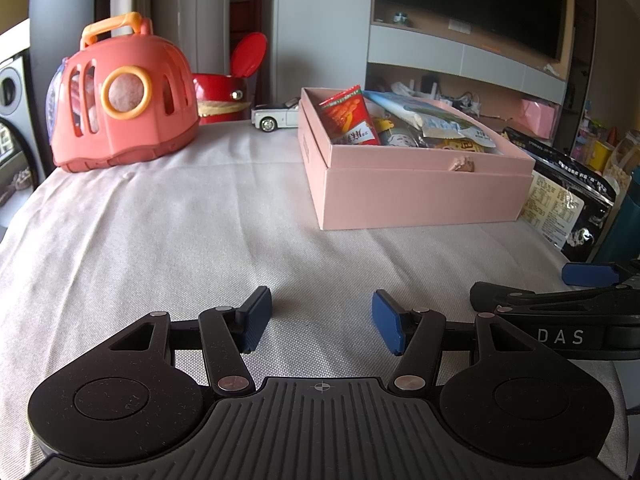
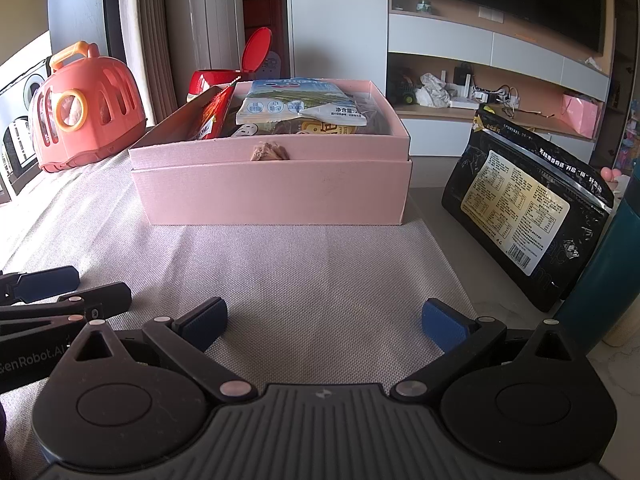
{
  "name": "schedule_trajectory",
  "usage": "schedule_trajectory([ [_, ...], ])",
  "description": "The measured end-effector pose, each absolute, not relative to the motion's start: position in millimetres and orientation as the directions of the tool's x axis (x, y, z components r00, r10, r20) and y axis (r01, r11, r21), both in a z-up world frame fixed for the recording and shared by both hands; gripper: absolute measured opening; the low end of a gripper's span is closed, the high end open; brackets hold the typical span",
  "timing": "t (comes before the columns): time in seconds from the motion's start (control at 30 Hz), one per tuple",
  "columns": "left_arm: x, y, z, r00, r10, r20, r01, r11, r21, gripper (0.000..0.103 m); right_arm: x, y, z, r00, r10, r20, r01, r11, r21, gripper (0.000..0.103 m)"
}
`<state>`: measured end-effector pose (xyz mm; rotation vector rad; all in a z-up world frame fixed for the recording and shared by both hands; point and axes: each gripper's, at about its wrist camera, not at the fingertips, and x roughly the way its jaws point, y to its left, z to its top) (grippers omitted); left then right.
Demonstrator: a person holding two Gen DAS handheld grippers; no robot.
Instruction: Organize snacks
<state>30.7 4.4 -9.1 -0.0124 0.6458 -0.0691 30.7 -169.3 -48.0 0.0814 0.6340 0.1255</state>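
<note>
I have both tools low over the grey cloth [image 1: 160, 216], side by side. My left gripper [image 1: 322, 322] is released, its 2 blue pads well apart with only cloth between them. My right gripper [image 2: 324, 326] is also released and holds nothing, pads spread wide over the cloth.

Ahead of me sits the pink box [image 2: 272, 196], lidless, nested in what looks like its own lid as a base. It holds the snacks: a red packet [image 1: 350, 116] stands tilted against the left wall, a pale blue-and-white bag [image 2: 300, 102] lies across the top toward the back, and a yellow-printed packet [image 2: 324, 130] lies under it near the front wall. A few more small items sit deeper inside; I cannot tell what they are.

Right of the box, off the cloth, a black bag [image 2: 524, 208] with a yellow label leans tilted against a teal bottle [image 2: 600, 276].

At the far left of the cloth a coral plastic carrier [image 1: 120, 96] holds something pink. Behind it is a red bin [image 1: 222, 96] with its lid up, and beside that a white toy car [image 1: 276, 116].
</note>
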Motion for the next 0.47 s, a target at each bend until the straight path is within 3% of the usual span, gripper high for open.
schedule_trajectory([
  [0.47,29.7,6.0,-9.0,0.798,-0.079,-0.597,0.065,0.997,-0.046,0.062,30.5,-169.1,-48.0,0.798,0.142,-0.585,-0.092,0.989,0.114,0.103],
])
